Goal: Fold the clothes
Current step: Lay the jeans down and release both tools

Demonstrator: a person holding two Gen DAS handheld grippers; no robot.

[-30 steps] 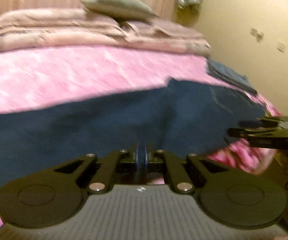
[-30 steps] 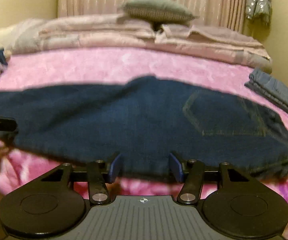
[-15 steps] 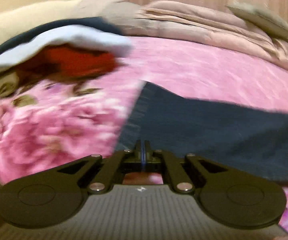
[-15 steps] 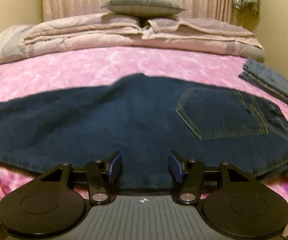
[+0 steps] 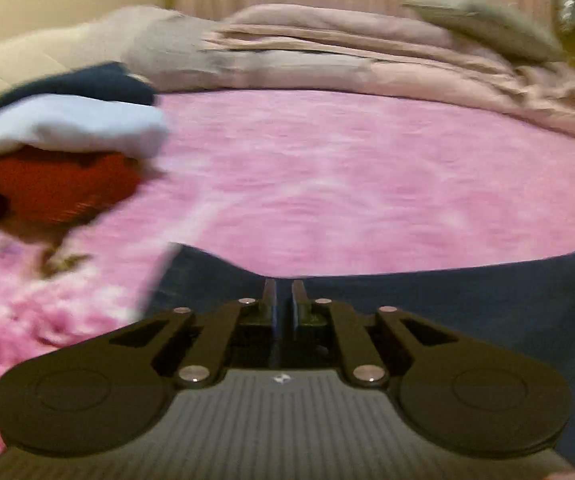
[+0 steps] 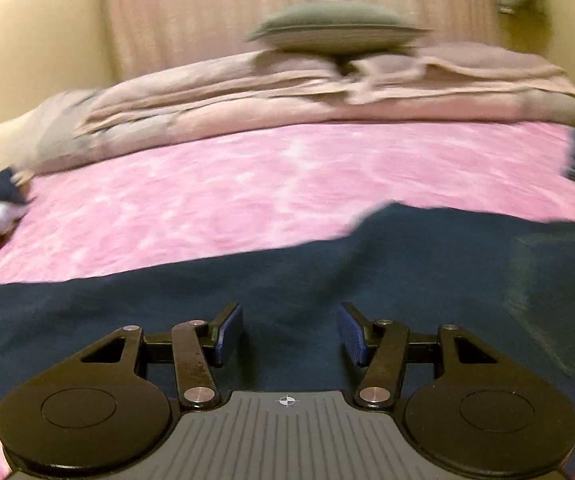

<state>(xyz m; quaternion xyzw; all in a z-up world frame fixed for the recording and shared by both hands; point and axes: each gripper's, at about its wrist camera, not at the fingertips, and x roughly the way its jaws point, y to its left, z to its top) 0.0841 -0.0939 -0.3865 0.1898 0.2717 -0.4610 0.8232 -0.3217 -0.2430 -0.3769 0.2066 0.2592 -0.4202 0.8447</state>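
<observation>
Far left on the bed: heap of clothes point(image 5: 59, 148), red under white and navy. Left tongs point(image 5: 283, 304) nearly pressed together over the near hem end of the dark blue jeans point(image 6: 327, 280); whether pinching denim, cannot tell. Jeans spread flat across the near pink bedspread point(image 5: 347, 180). Right tongs point(image 6: 289, 334) spread wide above the denim. Far back, folded beige quilt point(image 6: 287, 96) with grey pillow point(image 6: 335, 28).

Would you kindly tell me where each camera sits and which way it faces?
Left wrist: behind the left claw, nearly shut, over the jeans hem end, facing the clothes pile.
Right wrist: behind the open right claw, over the jeans' middle, facing the grey pillow.
Both share: jeans, pink blanket, folded bedding, pillow. No hand shows.
</observation>
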